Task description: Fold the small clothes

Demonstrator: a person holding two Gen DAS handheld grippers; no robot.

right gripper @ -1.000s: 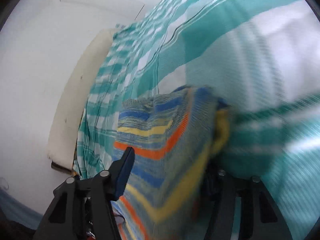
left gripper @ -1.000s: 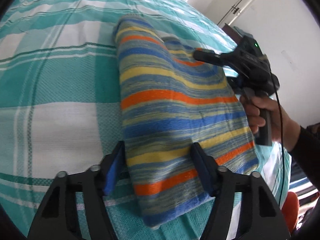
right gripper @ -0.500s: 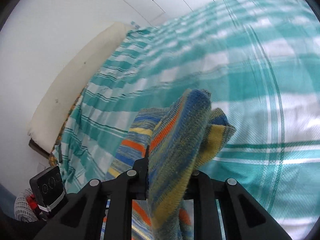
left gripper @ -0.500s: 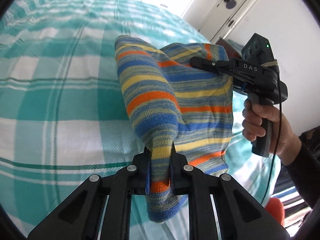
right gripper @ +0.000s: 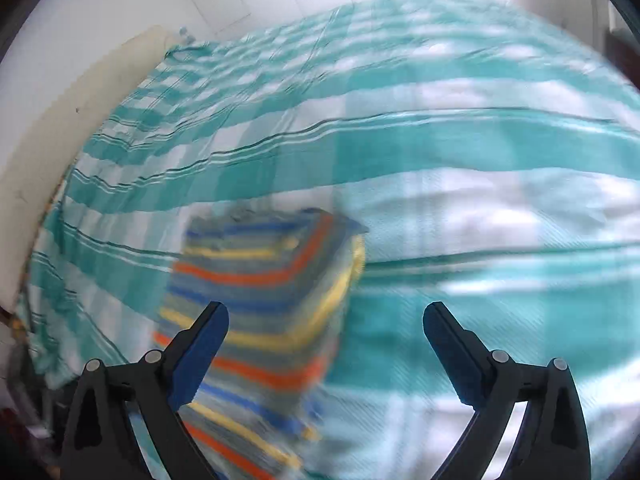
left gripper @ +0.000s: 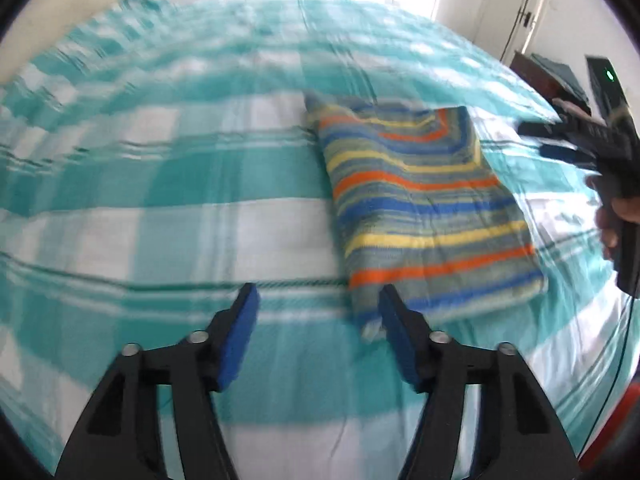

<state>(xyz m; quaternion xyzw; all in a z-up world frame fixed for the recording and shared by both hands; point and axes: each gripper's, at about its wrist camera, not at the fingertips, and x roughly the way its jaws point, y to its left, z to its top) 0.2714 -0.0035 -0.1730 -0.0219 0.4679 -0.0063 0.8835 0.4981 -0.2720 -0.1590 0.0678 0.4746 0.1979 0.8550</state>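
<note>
A folded striped knit garment [left gripper: 424, 208], blue, yellow and orange, lies flat on the teal and white checked bed cover [left gripper: 160, 208]. My left gripper [left gripper: 318, 308] is open and empty, just in front of the garment's near left corner. My right gripper [right gripper: 326, 326] is open and empty above the garment's right edge [right gripper: 256, 312]. The right gripper also shows at the right edge of the left wrist view [left gripper: 580, 140], held in a hand beside the garment.
A cream headboard cushion [right gripper: 60, 120] runs along the far side of the bed. A dark cabinet [left gripper: 548, 76] and a white door stand beyond the bed's far right corner. A black cable hangs from the right gripper.
Both grippers were shut on the lifted garment half a second ago. They have let go and opened, the garment now lies flat on the bed, and both grippers have drawn back.
</note>
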